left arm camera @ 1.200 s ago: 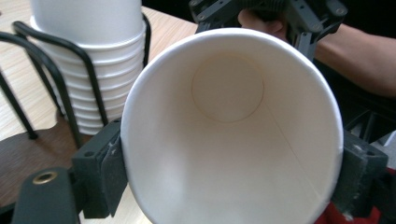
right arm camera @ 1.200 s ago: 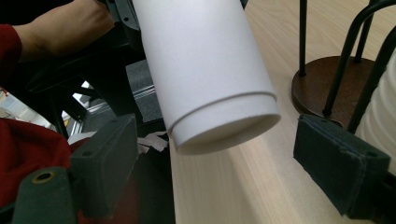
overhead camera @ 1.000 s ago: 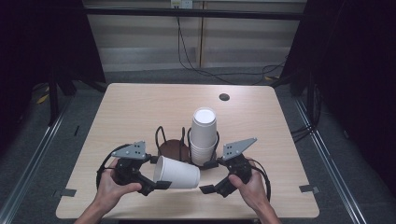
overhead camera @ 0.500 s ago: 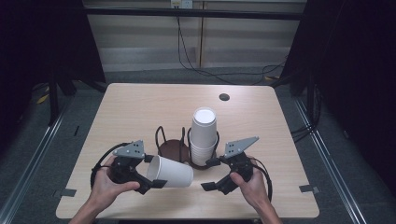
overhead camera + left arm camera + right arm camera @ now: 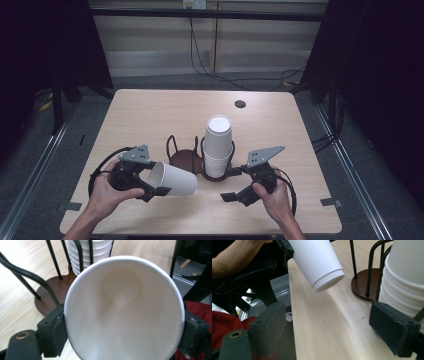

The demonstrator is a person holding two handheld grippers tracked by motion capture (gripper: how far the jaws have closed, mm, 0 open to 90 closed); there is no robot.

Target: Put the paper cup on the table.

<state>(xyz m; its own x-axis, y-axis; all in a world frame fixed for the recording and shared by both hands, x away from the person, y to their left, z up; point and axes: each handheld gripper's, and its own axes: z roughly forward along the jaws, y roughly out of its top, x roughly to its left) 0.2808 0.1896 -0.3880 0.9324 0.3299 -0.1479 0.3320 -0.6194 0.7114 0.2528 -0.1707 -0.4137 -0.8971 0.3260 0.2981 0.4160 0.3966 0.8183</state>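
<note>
Wide wooden table [image 5: 150, 115], and the dark wire cup rack [image 5: 192, 157] at its near middle is our landmark: its right-hand bay carries a tall stack of white paper cups [image 5: 218, 146], its left-hand bay stands bare. Just left of and nearer than the rack, the left gripper [image 5: 150, 187] has one white cup [image 5: 172, 179] clamped at the rim, tipped on its side with the base aimed at the rack, which looks like a cup off the stack being kept clear of the wires. The left gripper view looks straight down inside that cup [image 5: 123, 315], both fingers [image 5: 56, 333] pressing its rim. Right of the rack the right gripper [image 5: 235, 196] waits with its fingers [image 5: 394, 331] spread apart, nothing between them, beside the stack [image 5: 404, 280].
</note>
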